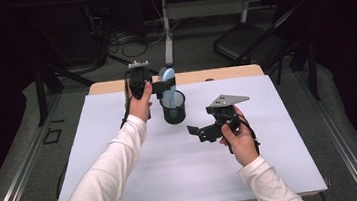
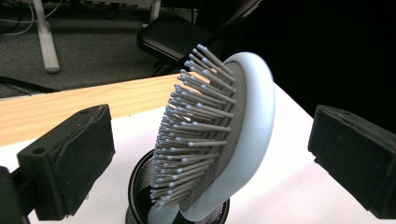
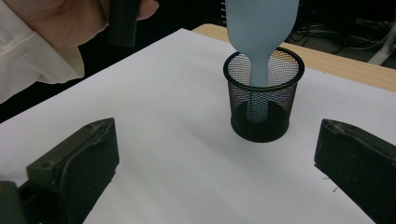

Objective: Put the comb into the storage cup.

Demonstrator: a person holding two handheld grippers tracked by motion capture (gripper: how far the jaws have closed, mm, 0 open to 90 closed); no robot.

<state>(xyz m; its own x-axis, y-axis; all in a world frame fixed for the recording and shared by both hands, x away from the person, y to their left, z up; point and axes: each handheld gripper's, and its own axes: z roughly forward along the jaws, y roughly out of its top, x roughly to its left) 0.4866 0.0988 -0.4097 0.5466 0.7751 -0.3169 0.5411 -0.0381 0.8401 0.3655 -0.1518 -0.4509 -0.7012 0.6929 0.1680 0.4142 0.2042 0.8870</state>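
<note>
Fingers (image 2: 70, 163) of the left gripper (image 2: 208, 163) stand wide apart on either side of a pale blue hairbrush (image 2: 233, 135), with clear gaps on both sides, so nothing is clamped. That hairbrush stands handle-down in a black mesh pen cup (image 2: 140, 186), its head leaning out over the rim and its grey-tipped bristles facing one finger pad. In the high view the left gripper (image 1: 165, 87) hovers at the brush head (image 1: 167, 76), above the cup (image 1: 174, 108), which sits on the white sheet (image 1: 121, 151) covering the counter, toward the far edge (a strip of bare wood (image 1: 224, 73) shows beyond it).

Nearer the person, the right gripper (image 1: 195, 130) is held above the sheet, well apart from the cup and to its right. Its fingers (image 3: 79, 163) are spread wide too and hold nothing; its own view looks across the white sheet at the cup (image 3: 264, 93) with the brush handle (image 3: 259, 70) dropping inside, and the left hand (image 3: 70, 23) in a white sleeve at the upper left.
</note>
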